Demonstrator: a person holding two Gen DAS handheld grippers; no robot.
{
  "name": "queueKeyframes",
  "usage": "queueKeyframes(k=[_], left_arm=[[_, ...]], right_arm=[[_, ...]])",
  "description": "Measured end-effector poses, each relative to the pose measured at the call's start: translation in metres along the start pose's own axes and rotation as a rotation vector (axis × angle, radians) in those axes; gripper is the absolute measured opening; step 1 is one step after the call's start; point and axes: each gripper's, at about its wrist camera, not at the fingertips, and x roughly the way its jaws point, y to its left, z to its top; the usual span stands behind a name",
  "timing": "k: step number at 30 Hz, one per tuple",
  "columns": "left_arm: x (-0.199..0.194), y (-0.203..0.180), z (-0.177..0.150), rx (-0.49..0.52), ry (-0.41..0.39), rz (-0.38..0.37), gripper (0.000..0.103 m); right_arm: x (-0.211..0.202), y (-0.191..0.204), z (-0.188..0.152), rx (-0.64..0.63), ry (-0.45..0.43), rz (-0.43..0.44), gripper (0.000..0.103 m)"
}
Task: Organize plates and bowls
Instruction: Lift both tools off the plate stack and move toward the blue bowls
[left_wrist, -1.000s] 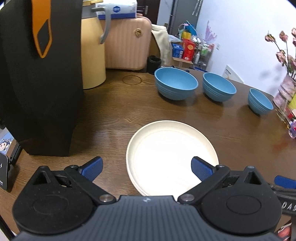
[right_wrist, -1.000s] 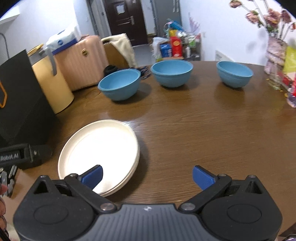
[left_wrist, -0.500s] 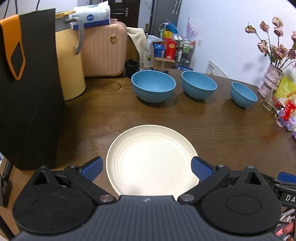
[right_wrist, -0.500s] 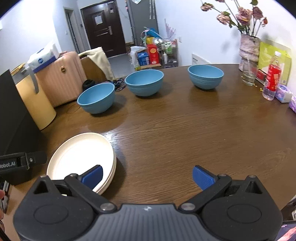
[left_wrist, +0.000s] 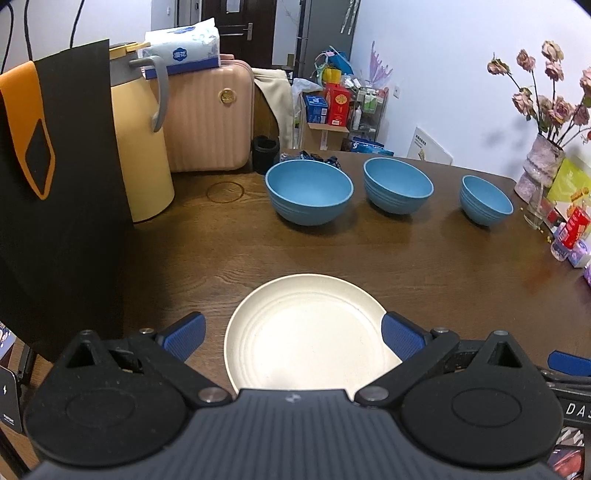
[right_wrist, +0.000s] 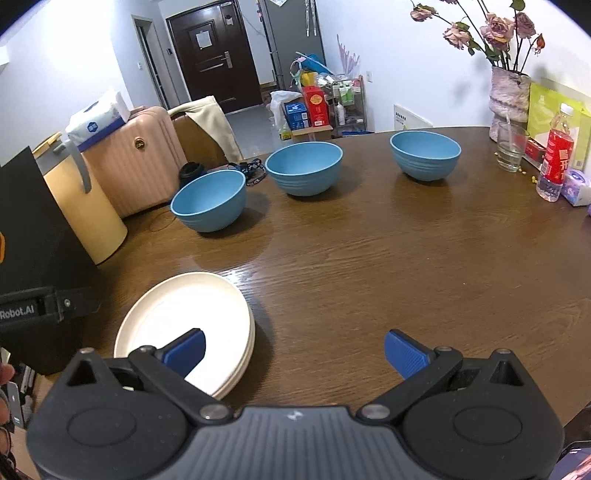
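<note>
We've got both grippers spread wide, holding nothing, and the right gripper (right_wrist: 293, 349) sits nearer the far bowls (right_wrist: 303, 168) than the left gripper (left_wrist: 291, 336) over the near plates (left_wrist: 306, 332).

White walls (right_wrist: 406, 55), dark door (right_wrist: 218, 55), wooden table (right_wrist: 406, 266).

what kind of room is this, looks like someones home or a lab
Most likely a lived-in home, a dining area near the entrance. A wooden dining table holds blue bowls and a vase of dried roses, a pink suitcase stands beside it, and a dark front door is behind.
</note>
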Motion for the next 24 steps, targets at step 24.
queueKeyframes(k=[24], left_arm=[[-0.012,0.026,0.061,-0.031,-0.03,0.035,0.103]], right_arm=[[0.014,0.046,0.085,0.016,0.018,0.009,0.103]])
